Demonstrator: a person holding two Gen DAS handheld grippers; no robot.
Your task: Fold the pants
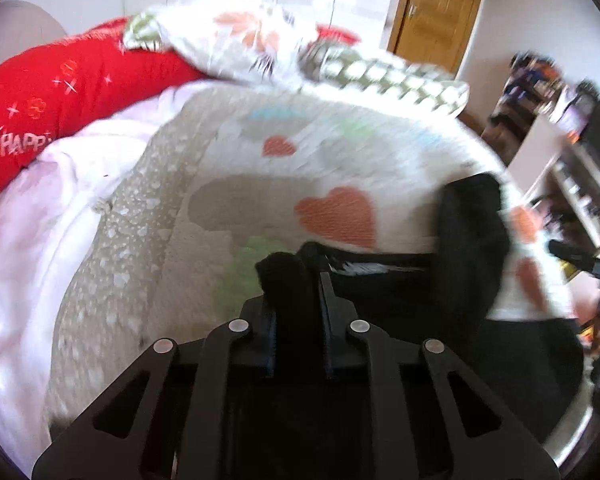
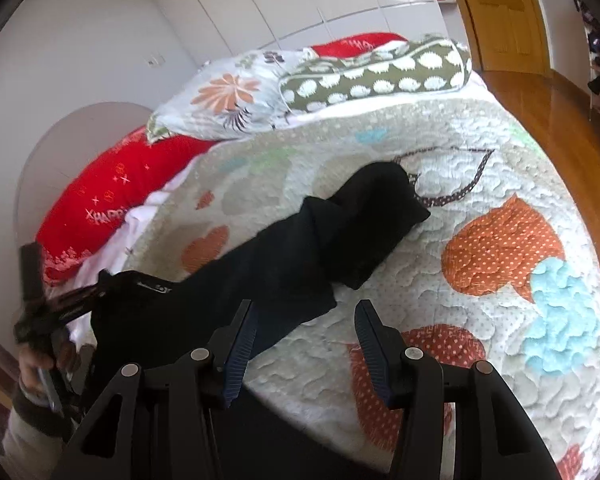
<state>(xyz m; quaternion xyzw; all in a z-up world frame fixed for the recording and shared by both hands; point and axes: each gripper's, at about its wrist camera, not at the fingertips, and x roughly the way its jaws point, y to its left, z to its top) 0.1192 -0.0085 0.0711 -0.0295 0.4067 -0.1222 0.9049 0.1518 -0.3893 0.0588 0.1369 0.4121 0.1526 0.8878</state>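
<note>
Black fabric pants (image 2: 332, 232) lie stretched across the patchwork heart-print quilt (image 2: 500, 184), their far end folded over near the middle. The left gripper (image 1: 296, 280) is clenched on a bunch of the near waistband. The right gripper (image 2: 304, 312) hovers released above the near quilt.

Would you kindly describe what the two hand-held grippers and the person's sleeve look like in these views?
Both are black. The left hand-held gripper has angular linkage arms with silver round rivets and ribbed dark inner pads. The right hand-held gripper is built the same, with triangular cut-outs in its outer arms and ribbed pads that look dark blue. In the right wrist view, the sleeve is pale with a darker cuff.
</note>
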